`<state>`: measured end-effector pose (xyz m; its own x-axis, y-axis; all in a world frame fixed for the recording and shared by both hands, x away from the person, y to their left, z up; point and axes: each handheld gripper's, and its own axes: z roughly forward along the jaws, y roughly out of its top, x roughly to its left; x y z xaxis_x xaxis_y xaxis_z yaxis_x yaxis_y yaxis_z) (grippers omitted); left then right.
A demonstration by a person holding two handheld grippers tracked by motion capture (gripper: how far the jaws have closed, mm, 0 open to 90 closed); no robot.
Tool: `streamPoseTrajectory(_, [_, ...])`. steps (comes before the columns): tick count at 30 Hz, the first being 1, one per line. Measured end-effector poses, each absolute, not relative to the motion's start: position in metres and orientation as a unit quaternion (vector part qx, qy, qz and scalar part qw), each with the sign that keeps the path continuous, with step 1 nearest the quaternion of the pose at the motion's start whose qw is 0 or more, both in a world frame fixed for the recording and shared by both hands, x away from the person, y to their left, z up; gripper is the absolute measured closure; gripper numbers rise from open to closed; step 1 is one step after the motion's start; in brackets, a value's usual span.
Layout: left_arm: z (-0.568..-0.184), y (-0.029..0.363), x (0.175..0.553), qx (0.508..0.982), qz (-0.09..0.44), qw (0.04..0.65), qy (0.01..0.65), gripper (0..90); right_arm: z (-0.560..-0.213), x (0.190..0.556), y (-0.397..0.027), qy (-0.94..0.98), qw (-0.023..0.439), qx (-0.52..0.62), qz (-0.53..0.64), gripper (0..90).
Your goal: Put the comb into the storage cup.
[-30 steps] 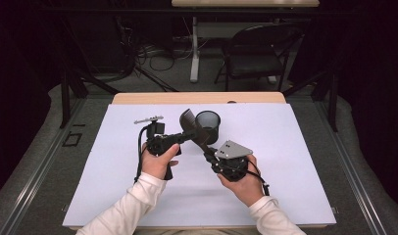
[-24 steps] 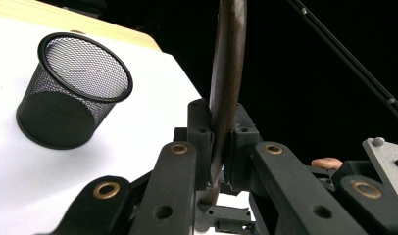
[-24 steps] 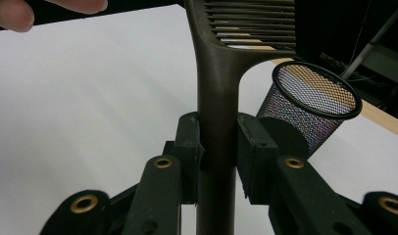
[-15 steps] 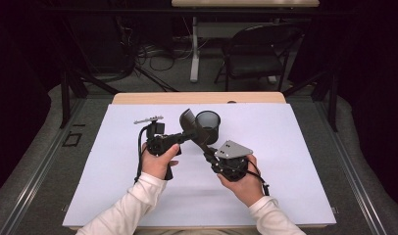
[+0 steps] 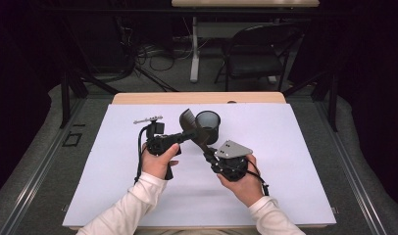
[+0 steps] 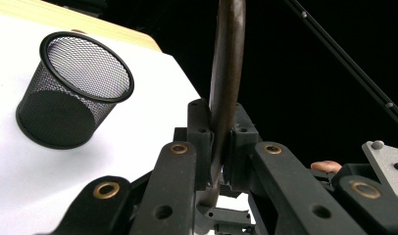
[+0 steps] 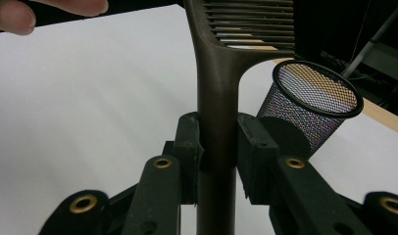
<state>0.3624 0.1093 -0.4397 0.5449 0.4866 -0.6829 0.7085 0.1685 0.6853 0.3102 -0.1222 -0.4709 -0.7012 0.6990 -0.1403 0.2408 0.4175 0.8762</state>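
I have the dark brown plastic comb [image 7: 221,73] pinched by its narrow handle in both the left gripper [image 6: 221,156] and right gripper [image 7: 219,147], held above the table beside the black wire-mesh cup [image 5: 208,126]; it looks light, stiff and slick, so the handle is where I'd hold it.

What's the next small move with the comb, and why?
Probably open one tool, likely the left tool, so the right tool alone can carry the comb to the mesh cup. Both are clamped on the handle, and the cup stands upright close behind.
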Motion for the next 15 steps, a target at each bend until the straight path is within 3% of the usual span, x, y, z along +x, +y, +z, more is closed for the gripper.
streamPoseTrajectory(15, [-0.4398, 0.1090, 0.3625, 0.636, -0.089, 0.607, 0.468, 84.0, -0.4710, 0.3104, -0.1221, 0.802, 0.252, 0.293, 0.455, 72.4])
